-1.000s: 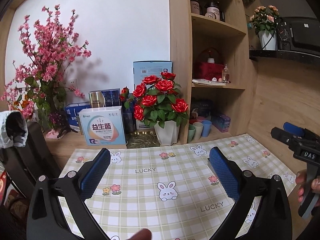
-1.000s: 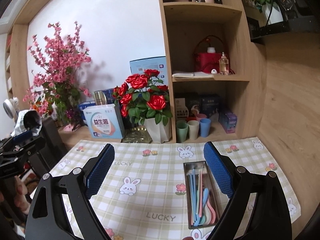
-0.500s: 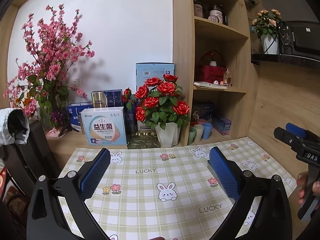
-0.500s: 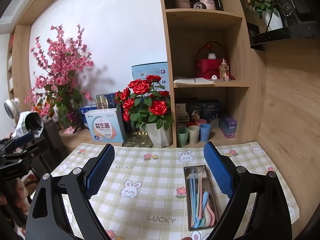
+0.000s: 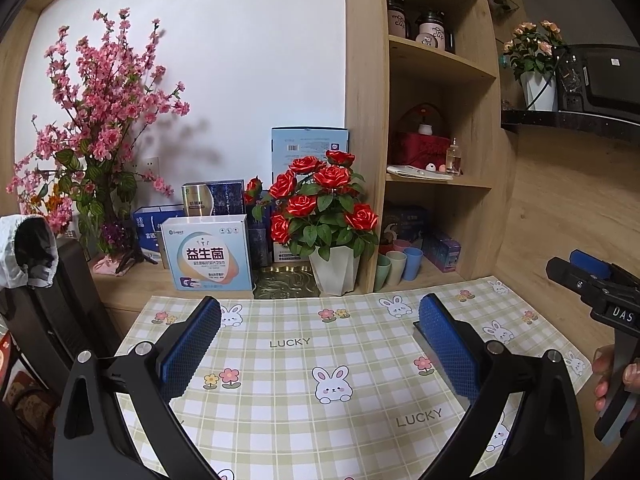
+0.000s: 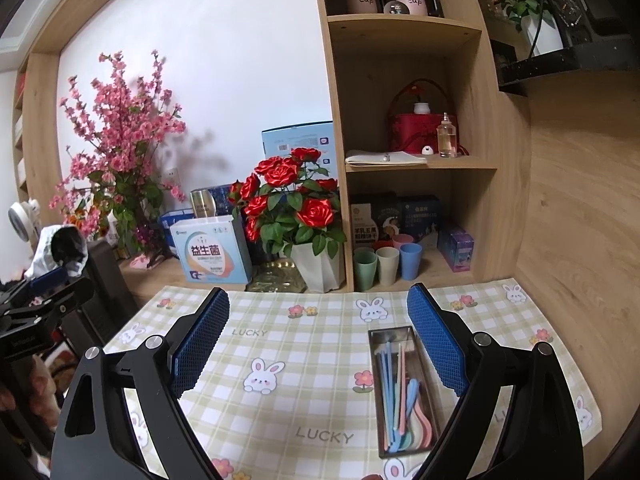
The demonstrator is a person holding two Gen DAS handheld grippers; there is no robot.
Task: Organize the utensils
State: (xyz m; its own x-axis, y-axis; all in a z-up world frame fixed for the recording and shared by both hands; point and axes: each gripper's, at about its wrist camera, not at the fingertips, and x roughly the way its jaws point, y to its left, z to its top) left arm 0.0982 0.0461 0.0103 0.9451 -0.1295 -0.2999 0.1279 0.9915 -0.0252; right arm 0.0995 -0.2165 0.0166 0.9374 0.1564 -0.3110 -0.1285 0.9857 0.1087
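A narrow metal tray point(image 6: 376, 360) lies on the checked tablecloth point(image 6: 304, 364) and holds several pastel utensils point(image 6: 400, 396), chopsticks and spoons in blue, pink and green. My right gripper point(image 6: 318, 312) is open and empty above the cloth, its right finger beside the tray. My left gripper point(image 5: 320, 314) is open and empty above the cloth point(image 5: 296, 376); a corner of the tray point(image 5: 418, 328) shows behind its right finger. The right gripper also shows at the right edge of the left wrist view point(image 5: 592, 280).
A white pot of red roses point(image 6: 292, 208), a blue-white box point(image 6: 212, 250) and pink blossom branches point(image 6: 120, 152) stand behind the cloth. Three pastel cups point(image 6: 388, 264) stand on the lowest shelf of the wooden unit point(image 6: 416, 164). A wooden wall point(image 6: 580, 220) is on the right.
Both grippers have tilted or drawn back slightly, so the scene sits a little lower in view. Both stay open and empty. The tray and utensils have not moved.
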